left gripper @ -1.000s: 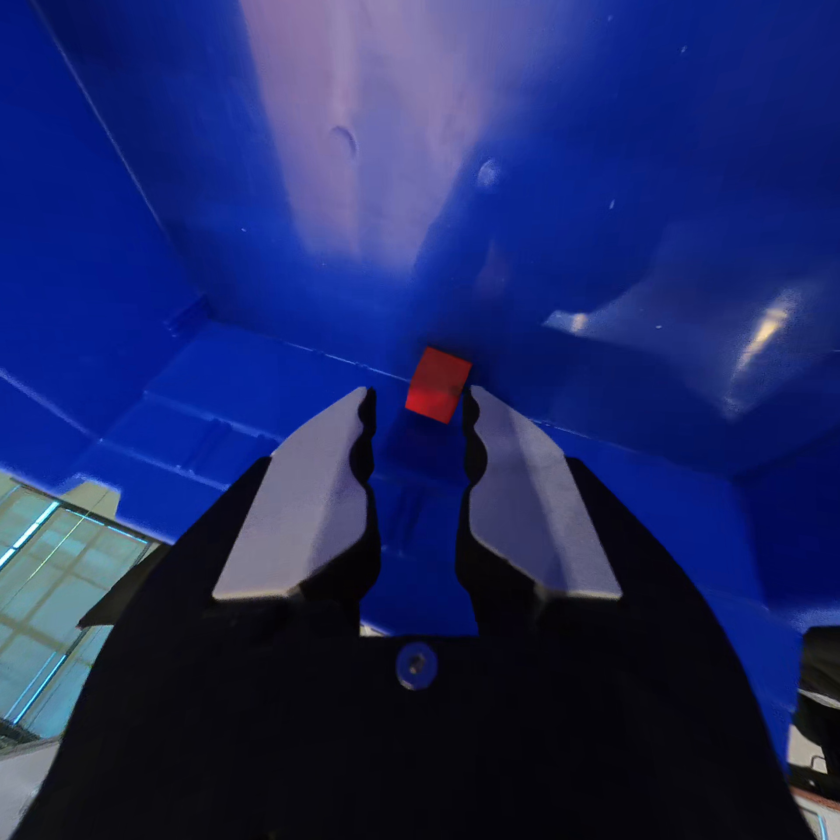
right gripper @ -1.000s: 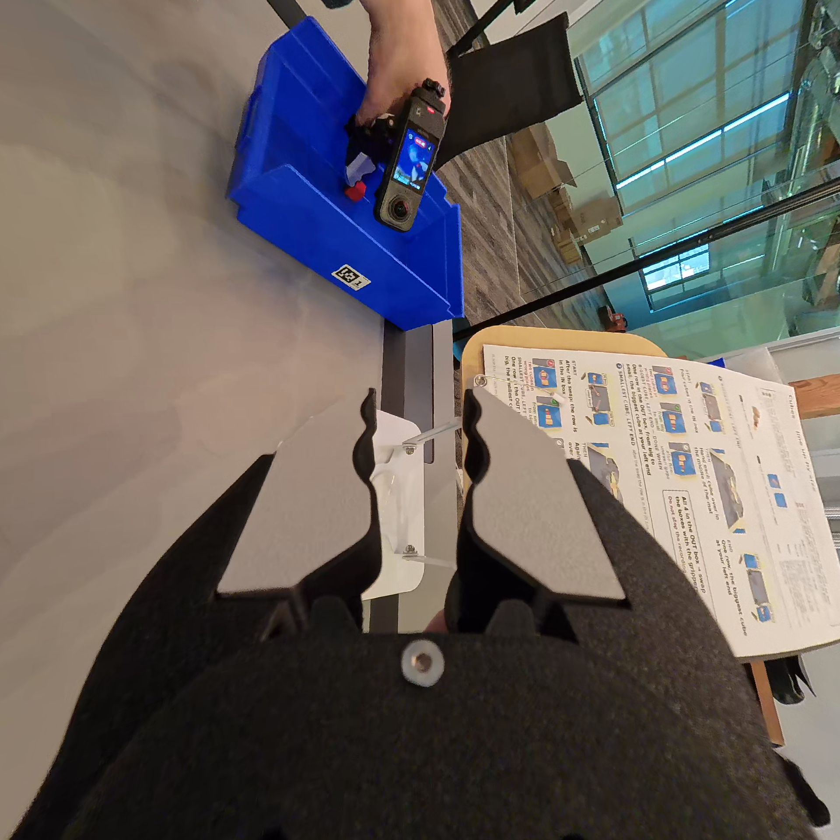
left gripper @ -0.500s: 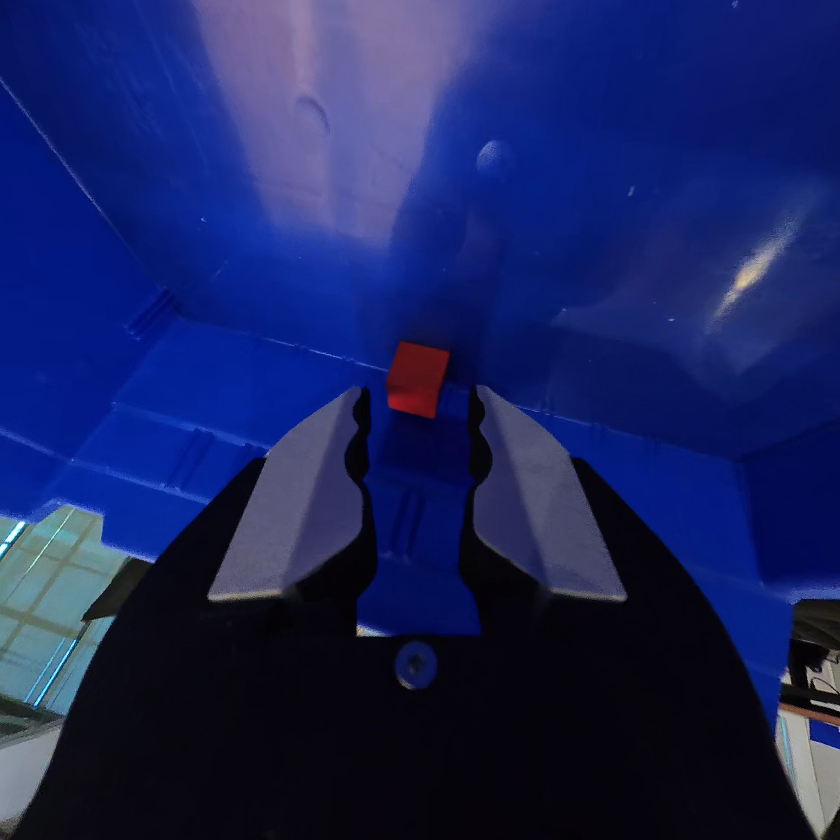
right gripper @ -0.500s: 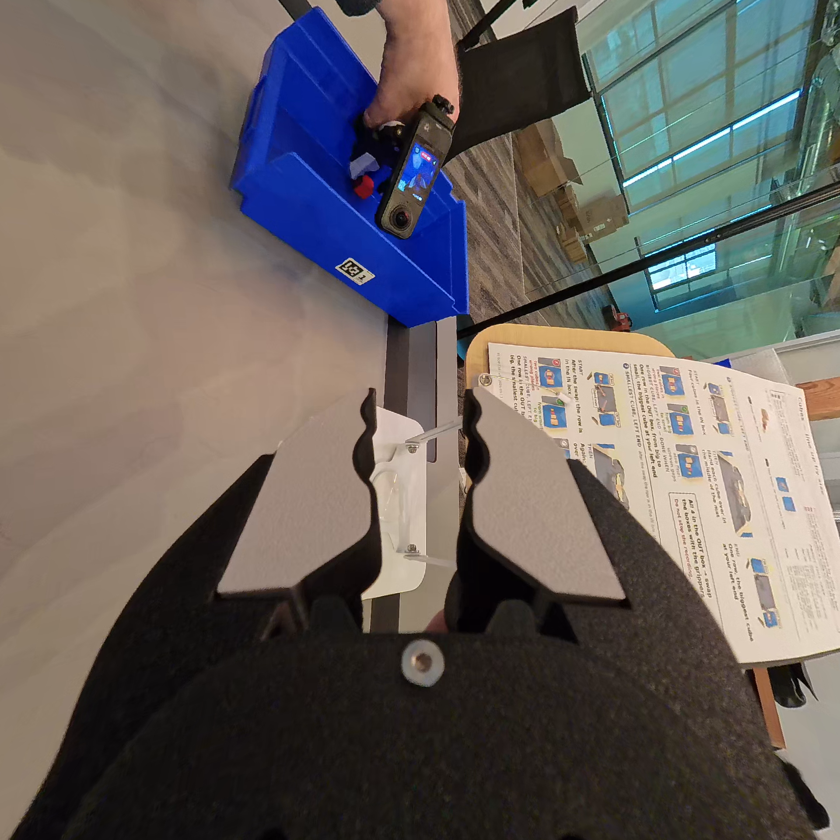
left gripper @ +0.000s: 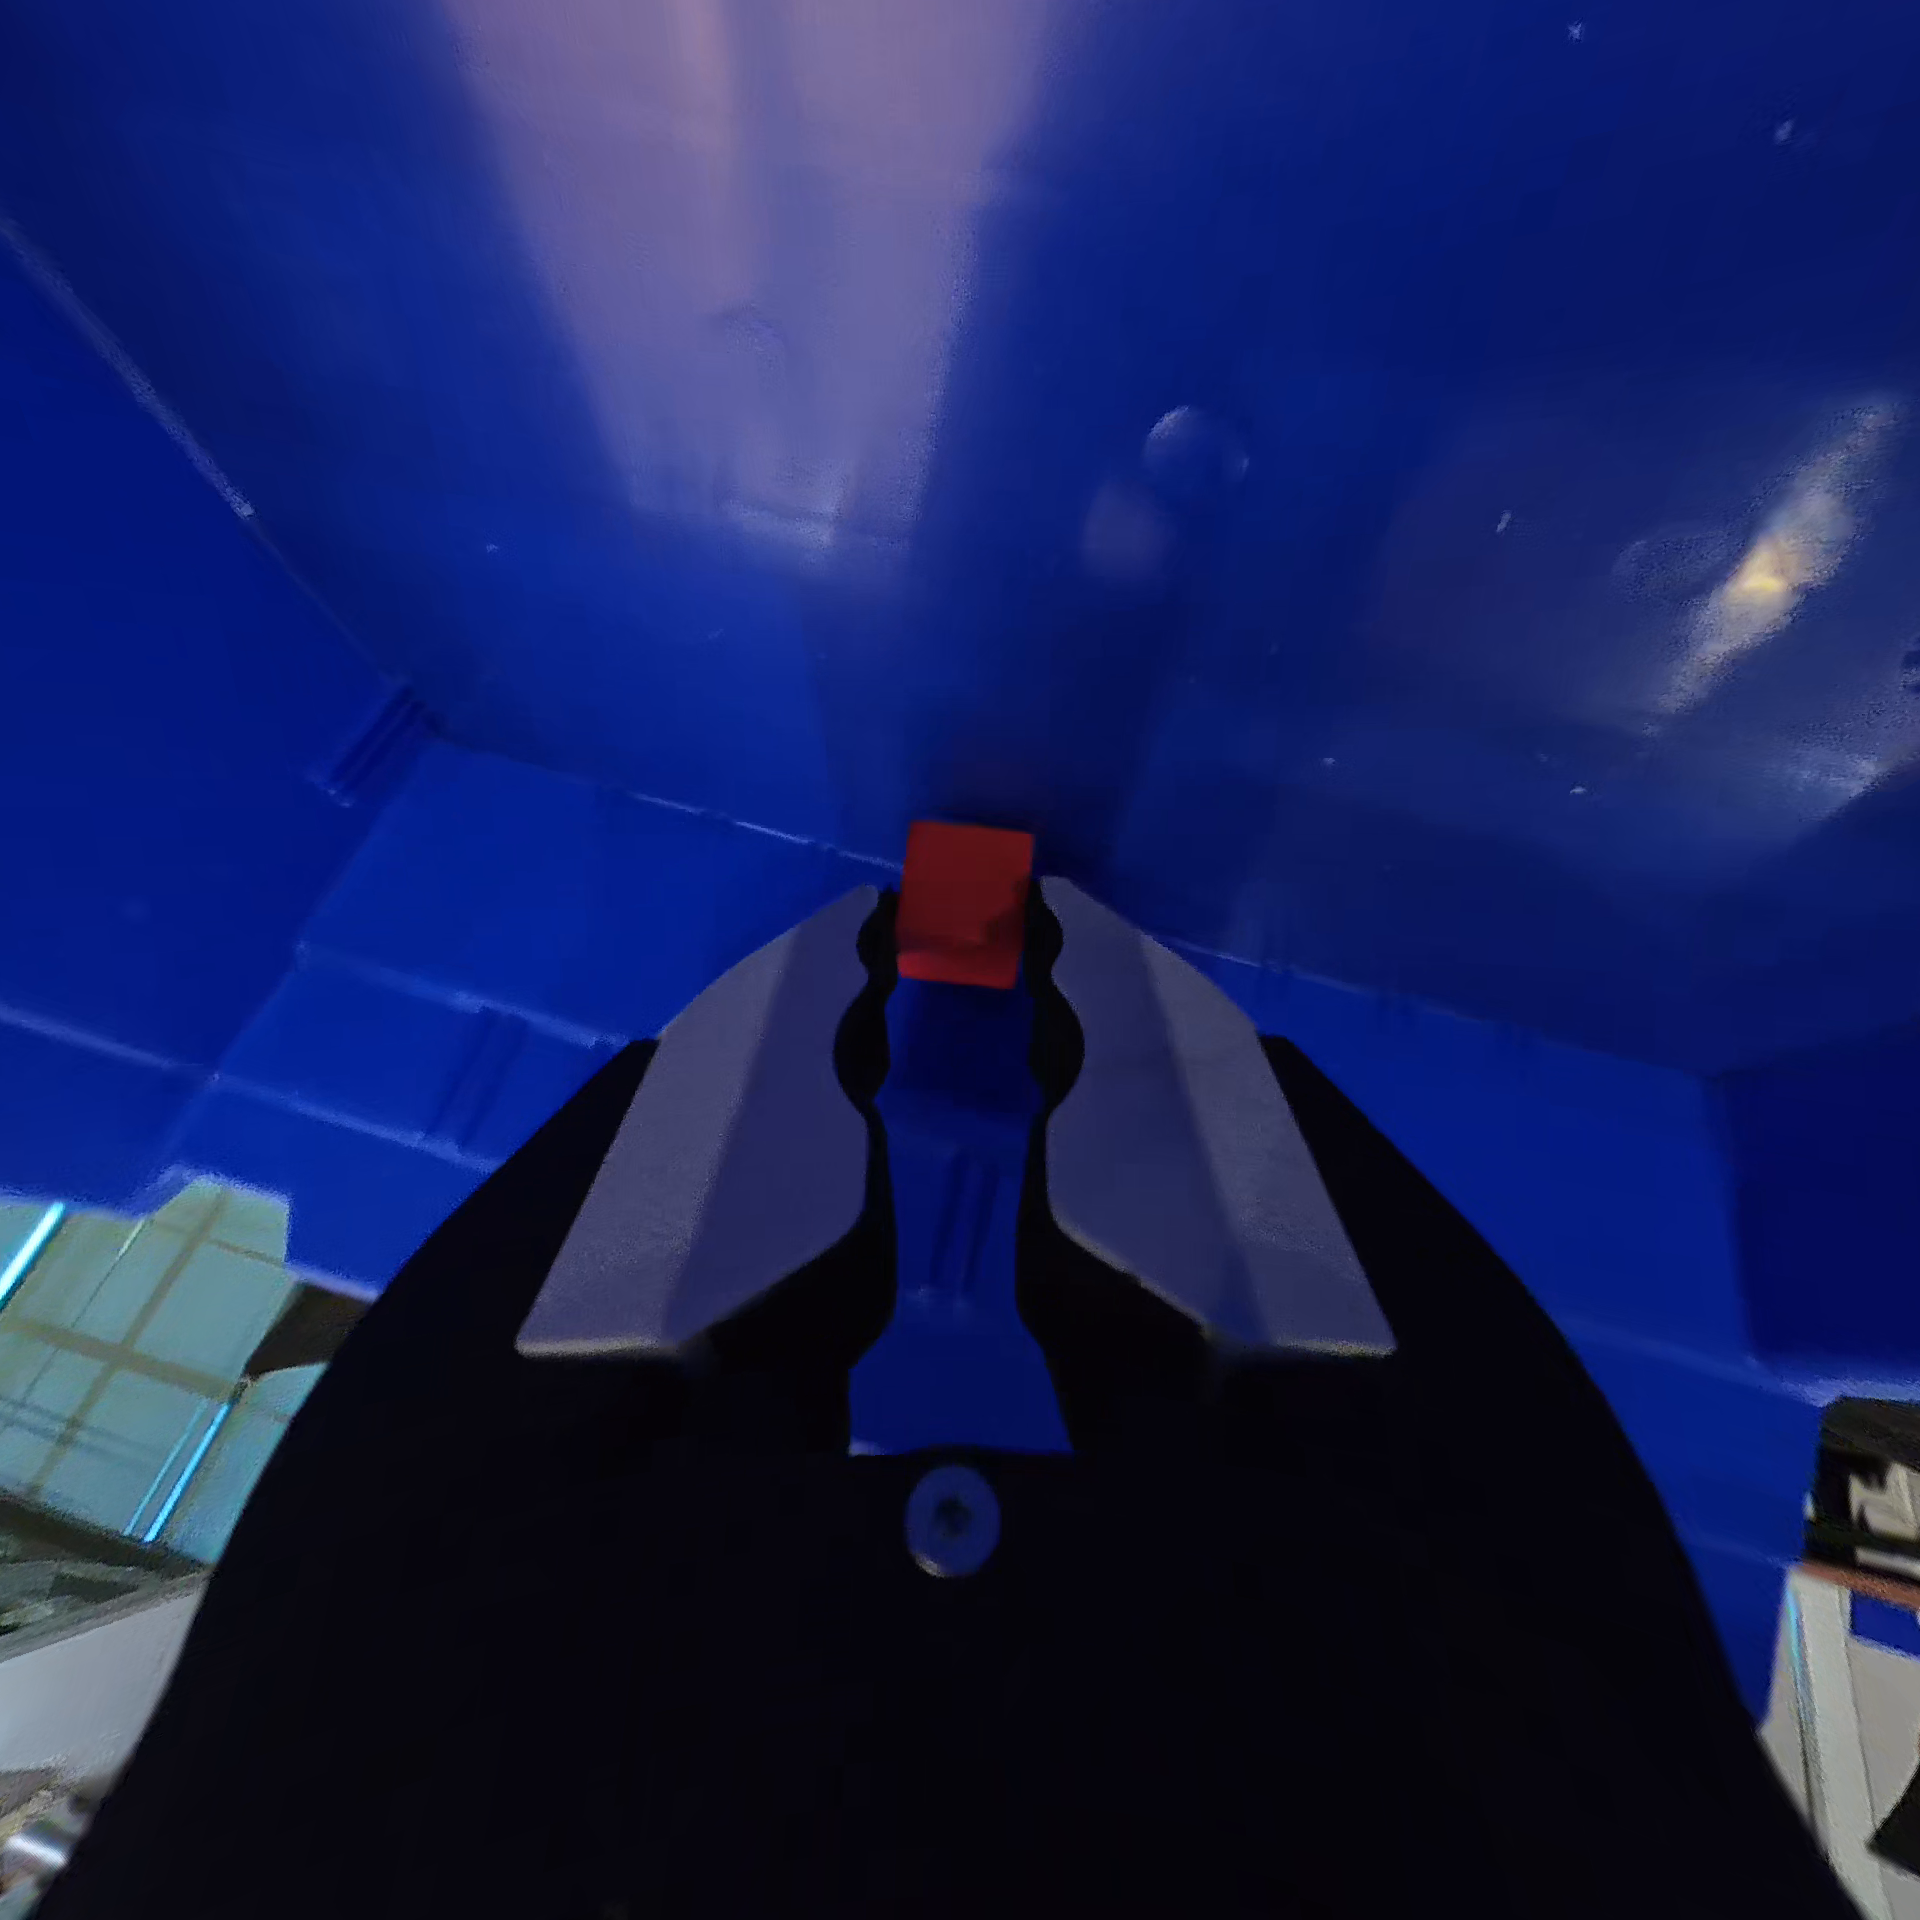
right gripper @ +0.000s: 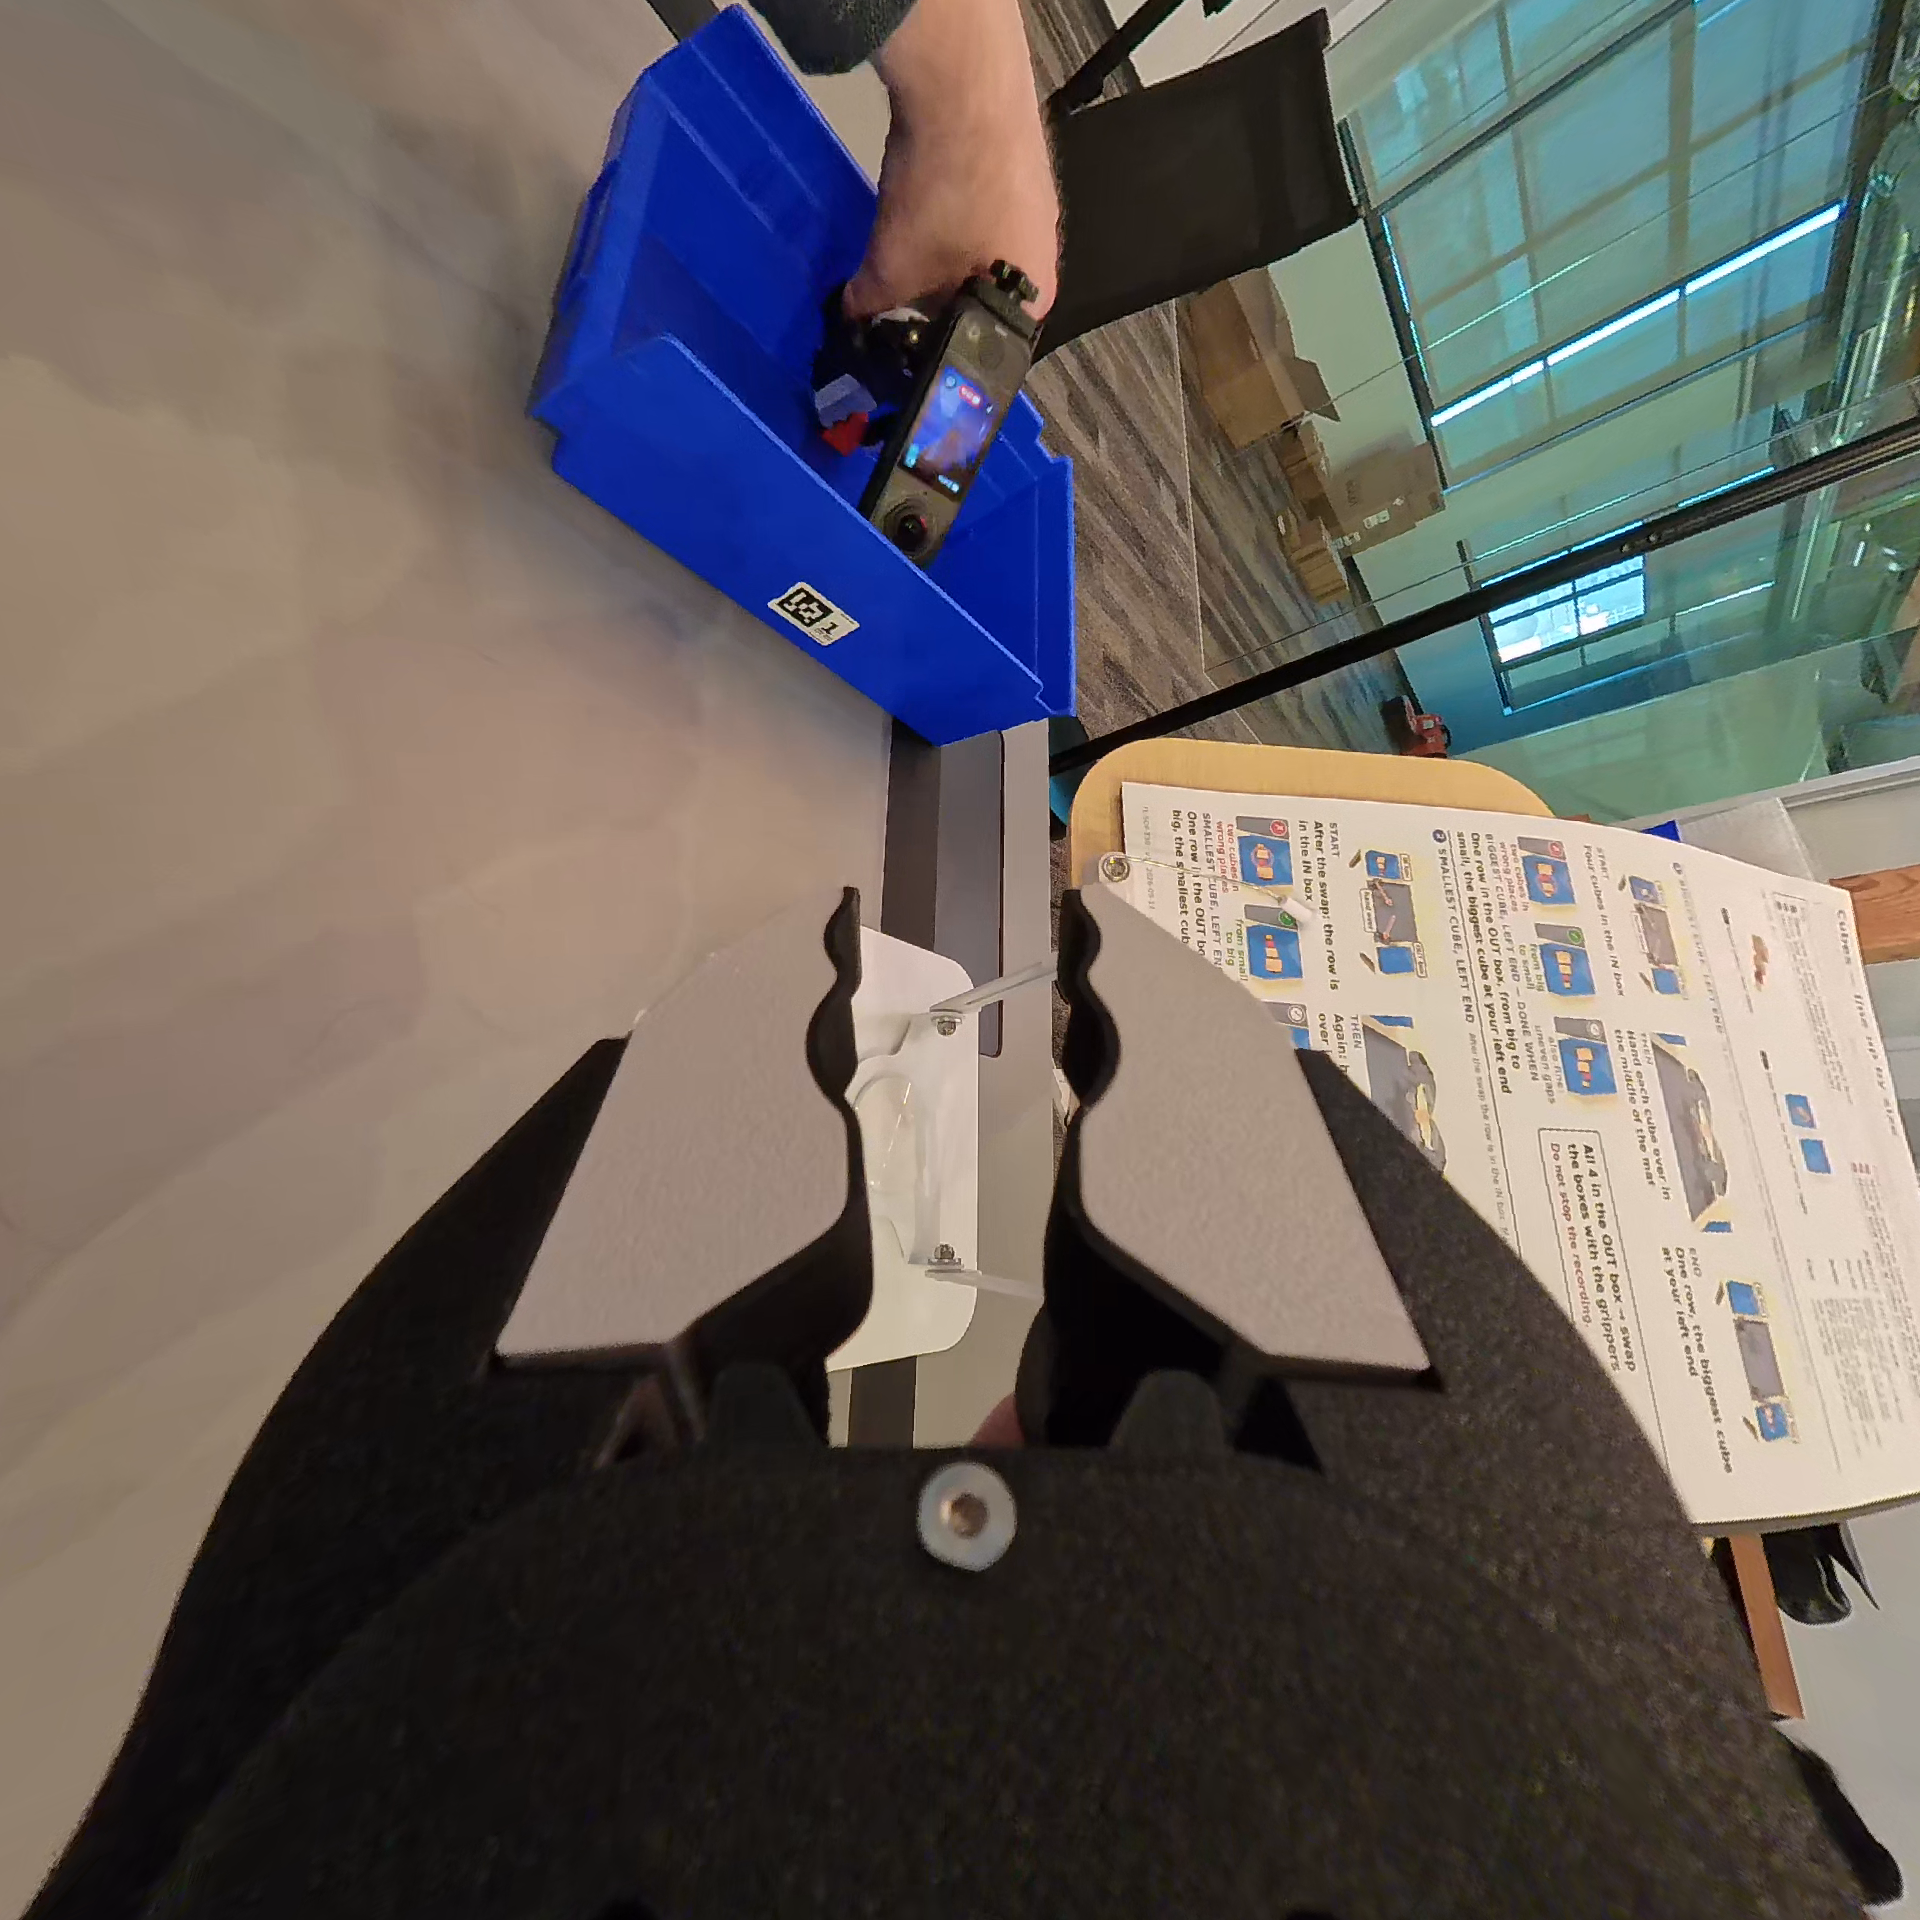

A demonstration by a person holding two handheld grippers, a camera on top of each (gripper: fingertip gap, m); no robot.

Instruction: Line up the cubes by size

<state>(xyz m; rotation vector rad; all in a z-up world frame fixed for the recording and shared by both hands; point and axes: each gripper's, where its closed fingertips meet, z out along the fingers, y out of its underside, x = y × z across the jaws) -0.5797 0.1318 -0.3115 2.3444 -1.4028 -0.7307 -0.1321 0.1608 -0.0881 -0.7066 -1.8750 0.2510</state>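
Observation:
In the left wrist view my left gripper (left gripper: 961,909) is deep inside a blue bin (left gripper: 1351,416). Its fingertips are closed on a small red cube (left gripper: 964,894) on the bin floor by the far wall, and both pads touch its sides. The right wrist view shows the same bin (right gripper: 727,499) on the grey table (right gripper: 312,831), with a hand holding the left gripper (right gripper: 847,416) in it and the red cube (right gripper: 847,434) at its tips. My right gripper (right gripper: 961,914) is open and empty, hovering over the table's edge. No other cubes show.
A white bracket plate (right gripper: 914,1143) is fixed at the table edge under my right fingers. A printed instruction sheet (right gripper: 1558,1091) lies on a wooden stool to the right. A black chair (right gripper: 1195,177) and glass walls stand beyond the bin. Some 50 centimetres of space lies between my two pairs of fingers.
My left gripper moved forward to the red cube and its jaws narrowed onto it; the cube now sits square between the tips. The right gripper stayed open and barely moved.

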